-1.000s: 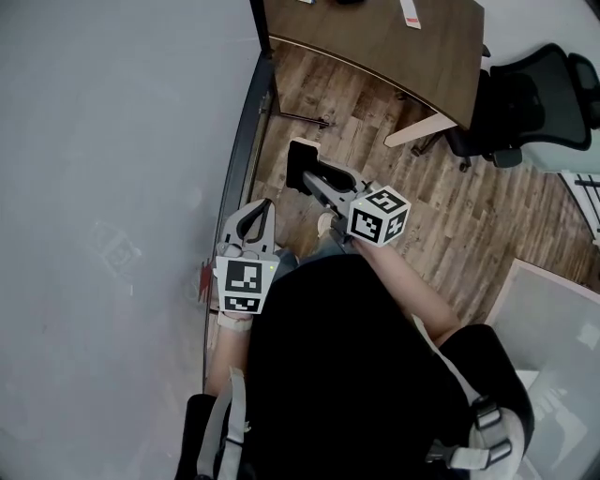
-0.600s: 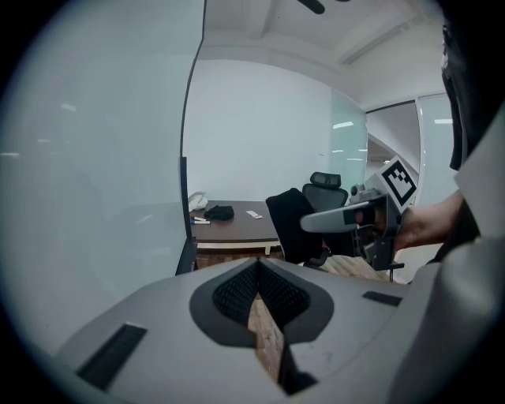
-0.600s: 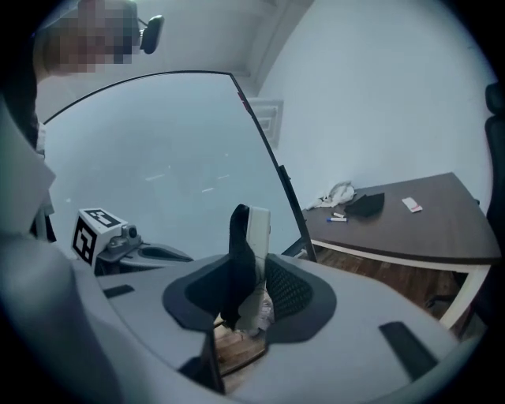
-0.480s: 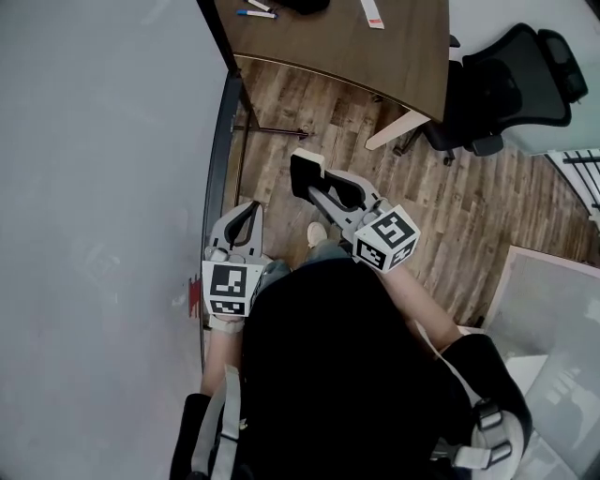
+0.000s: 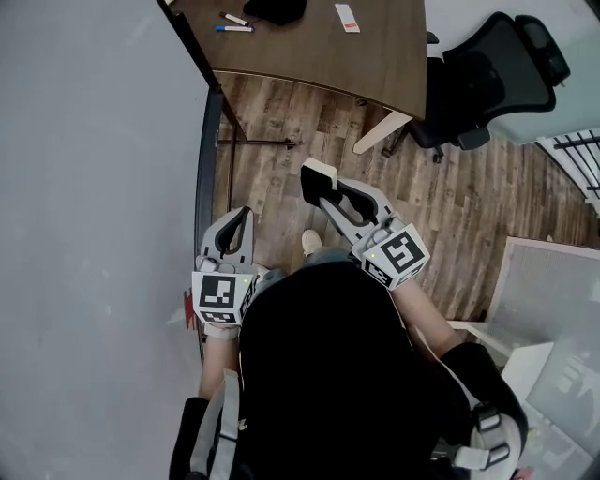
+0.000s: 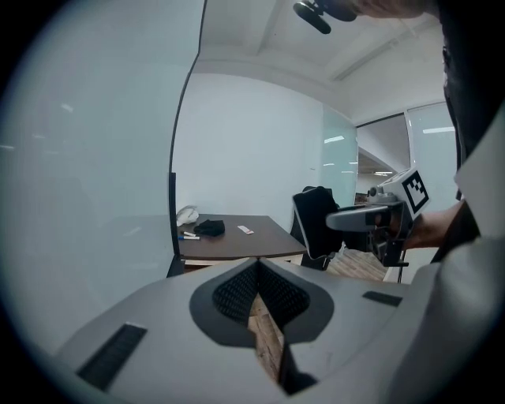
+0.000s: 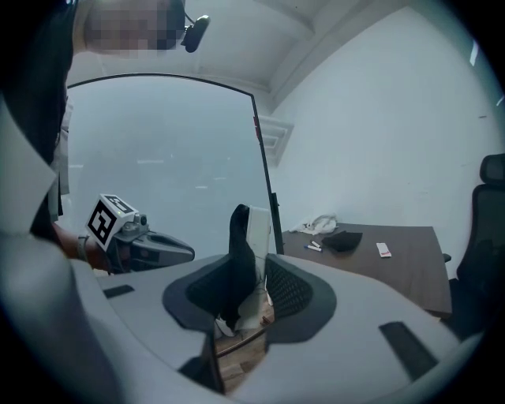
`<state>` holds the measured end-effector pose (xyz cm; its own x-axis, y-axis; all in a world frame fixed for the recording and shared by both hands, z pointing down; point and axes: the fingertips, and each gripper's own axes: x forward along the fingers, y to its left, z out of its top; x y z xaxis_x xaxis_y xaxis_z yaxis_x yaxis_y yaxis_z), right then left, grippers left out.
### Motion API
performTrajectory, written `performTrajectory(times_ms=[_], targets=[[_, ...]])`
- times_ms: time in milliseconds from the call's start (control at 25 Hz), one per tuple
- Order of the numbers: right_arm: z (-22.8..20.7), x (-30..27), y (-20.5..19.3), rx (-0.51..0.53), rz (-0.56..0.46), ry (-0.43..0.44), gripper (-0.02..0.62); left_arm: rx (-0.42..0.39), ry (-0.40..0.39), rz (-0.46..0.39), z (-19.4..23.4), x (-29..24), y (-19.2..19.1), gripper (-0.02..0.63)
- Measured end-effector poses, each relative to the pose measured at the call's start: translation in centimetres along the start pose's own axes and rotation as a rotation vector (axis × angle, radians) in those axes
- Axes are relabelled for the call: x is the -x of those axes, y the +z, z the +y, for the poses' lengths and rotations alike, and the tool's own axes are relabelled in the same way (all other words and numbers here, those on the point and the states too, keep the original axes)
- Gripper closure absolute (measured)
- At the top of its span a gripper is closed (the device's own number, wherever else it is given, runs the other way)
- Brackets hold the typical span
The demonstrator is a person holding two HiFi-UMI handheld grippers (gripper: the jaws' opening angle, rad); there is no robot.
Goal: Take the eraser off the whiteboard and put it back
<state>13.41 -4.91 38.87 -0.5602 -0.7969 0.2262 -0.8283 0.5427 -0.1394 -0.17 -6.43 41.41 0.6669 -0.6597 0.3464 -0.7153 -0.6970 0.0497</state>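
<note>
Eraser (image 7: 246,233): white block, black felt face, standing upright just off the whiteboard (image 5: 94,187).
Right gripper (image 7: 251,276): is clamping the eraser.
Left gripper (image 6: 256,272): is staying closed, empty.

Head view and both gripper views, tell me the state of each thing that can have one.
Left claw: shut, empty.
Right claw: shut on the eraser.
Eraser: off the whiteboard, clamped in the right claw.
Markers: lying flat on the desk.
Office chair: upright, unoccupied.
</note>
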Motion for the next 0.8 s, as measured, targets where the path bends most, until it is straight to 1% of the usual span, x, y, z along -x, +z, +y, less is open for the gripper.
performTrajectory(times_ms=[240, 400, 640, 800], targets=[[-0.6, 1.9, 0.6, 0.025, -0.021, -0.052, 0.459, -0.018, -0.031, -0.047, -0.6, 0.0, 1.4, 0.600], [-0.8, 2.2, 0.4, 0.029, -0.023, -0.075, 0.459, -0.019, -0.036, -0.057, -0.2, -0.3, 1.6, 0.600], [-0.7, 2.1, 0.1, 0.011, -0.023, -0.075, 0.459, -0.022, -0.032, -0.054, -0.1, 0.0, 1.5, 0.600], [-0.3, 1.6, -0.1, -0.008, -0.021, -0.052, 0.459, -0.018, -0.017, -0.048, 0.2, 0.6, 1.2, 0.600]])
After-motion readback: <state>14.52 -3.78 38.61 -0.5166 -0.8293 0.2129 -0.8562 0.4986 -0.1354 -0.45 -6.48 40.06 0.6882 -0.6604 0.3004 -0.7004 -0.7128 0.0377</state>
